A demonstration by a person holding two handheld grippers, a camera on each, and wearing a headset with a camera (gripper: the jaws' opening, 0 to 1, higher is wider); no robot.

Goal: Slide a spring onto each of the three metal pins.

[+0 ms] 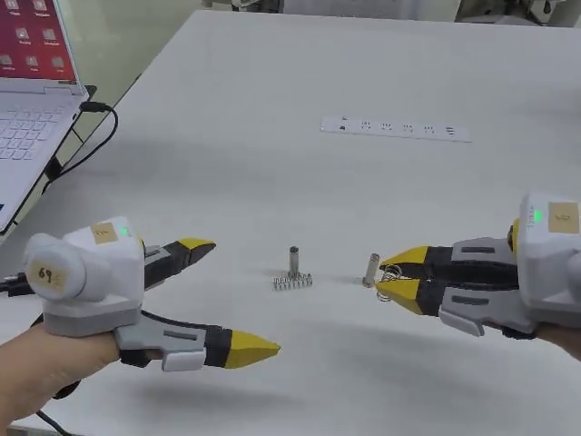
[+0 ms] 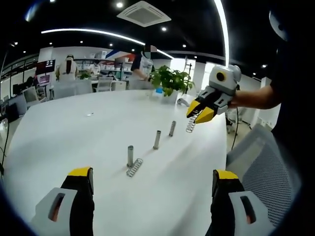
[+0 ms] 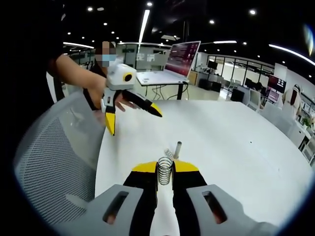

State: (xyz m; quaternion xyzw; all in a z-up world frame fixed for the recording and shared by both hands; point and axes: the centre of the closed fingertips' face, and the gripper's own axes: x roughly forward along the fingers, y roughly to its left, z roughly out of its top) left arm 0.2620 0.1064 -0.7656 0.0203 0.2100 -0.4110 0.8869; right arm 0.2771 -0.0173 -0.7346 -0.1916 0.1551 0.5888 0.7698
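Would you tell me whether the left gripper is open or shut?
Open: the left gripper has its yellow-tipped jaws spread wide, holding nothing.

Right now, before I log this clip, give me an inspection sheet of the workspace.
Surface: white table, mostly bare.
Job's things: three upright pins in a row; loose spring lying beside the pin nearest the left gripper; held spring close to another pin.
Clutter: laptop, power strip.
Grippers: left gripper open, holding nothing; right gripper shut on held spring.
Cables: black cable beside the laptop.
Surroundings: open office, mesh chair, potted plant.
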